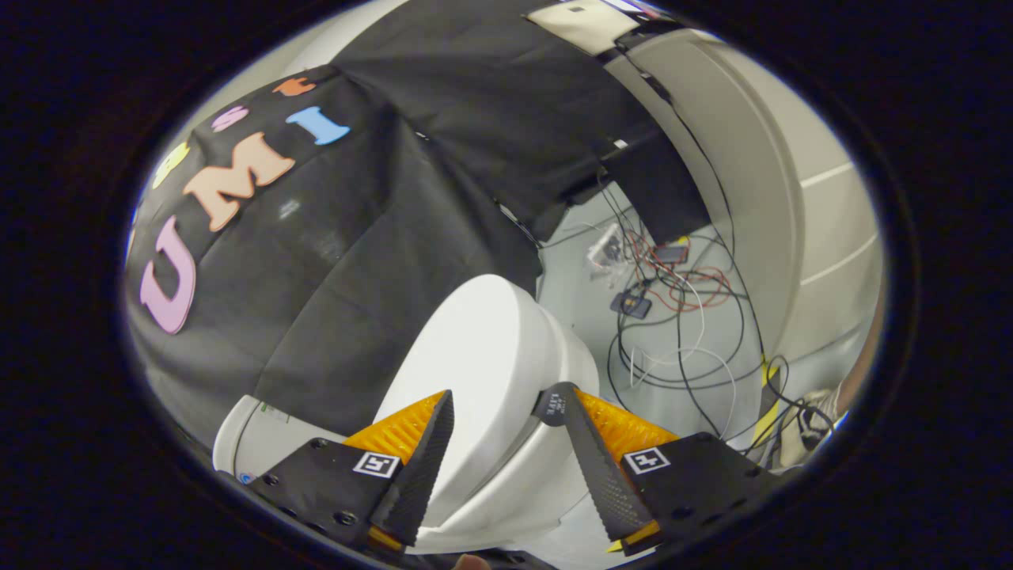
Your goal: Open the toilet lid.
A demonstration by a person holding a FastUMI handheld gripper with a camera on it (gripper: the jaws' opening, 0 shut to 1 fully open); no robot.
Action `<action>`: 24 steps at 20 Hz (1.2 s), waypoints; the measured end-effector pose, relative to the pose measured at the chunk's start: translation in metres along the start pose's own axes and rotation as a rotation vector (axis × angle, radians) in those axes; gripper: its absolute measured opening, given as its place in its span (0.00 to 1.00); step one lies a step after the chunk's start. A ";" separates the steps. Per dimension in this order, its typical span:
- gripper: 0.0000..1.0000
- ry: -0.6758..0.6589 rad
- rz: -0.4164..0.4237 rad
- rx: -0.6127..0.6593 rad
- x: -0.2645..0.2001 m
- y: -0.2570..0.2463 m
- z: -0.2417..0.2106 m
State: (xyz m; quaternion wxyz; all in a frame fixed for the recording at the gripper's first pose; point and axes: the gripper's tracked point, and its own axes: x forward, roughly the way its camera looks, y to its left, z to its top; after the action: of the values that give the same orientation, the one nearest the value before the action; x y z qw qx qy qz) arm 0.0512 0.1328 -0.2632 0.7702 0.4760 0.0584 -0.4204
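Closest to me, the tongs (498,412) stand spread apart, gripping nothing, their two black fingers (423,467) with orange backing framing a wide gap. Between and just beyond them lies the toilet lid (483,364), white, domed and closed down over the seat; its long axis runs away from me, tilted a little toward the right. I cannot tell whether either finger touches it, though the right tip sits right by the lid's edge. My judgement is that the coming move turns on that edge: the right finger is the nearer one to the lip, so I would get a tip under the rim there and lift toward the far hinge end. Left of the lid, I see the white tank (253,435) low against the black cloth wall (356,237). Beyond the toilet to the right, the floor (570,301) carries a tangle of cables (681,317) and a small dark device (631,304), well apart from the lid and unlikely to interfere. A pale curved wall panel (752,182) stands farthest off.
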 end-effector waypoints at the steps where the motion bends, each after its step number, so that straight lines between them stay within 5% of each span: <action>1: 0.87 0.009 -0.005 0.028 0.003 -0.006 -0.003; 12: 0.86 0.139 0.057 0.276 0.047 -0.027 -0.028; 15: 0.41 0.169 0.073 0.287 0.056 -0.025 -0.027; 17: 0.41 0.186 0.037 0.242 0.060 -0.035 -0.027; 21: 0.20 0.192 0.021 0.204 0.058 -0.035 -0.027; 24: 0.19 0.214 0.027 0.181 0.054 -0.033 -0.028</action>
State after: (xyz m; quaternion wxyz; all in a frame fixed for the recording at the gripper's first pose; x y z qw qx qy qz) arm 0.0711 0.1160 -0.3272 0.7192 0.5862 0.0958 -0.3605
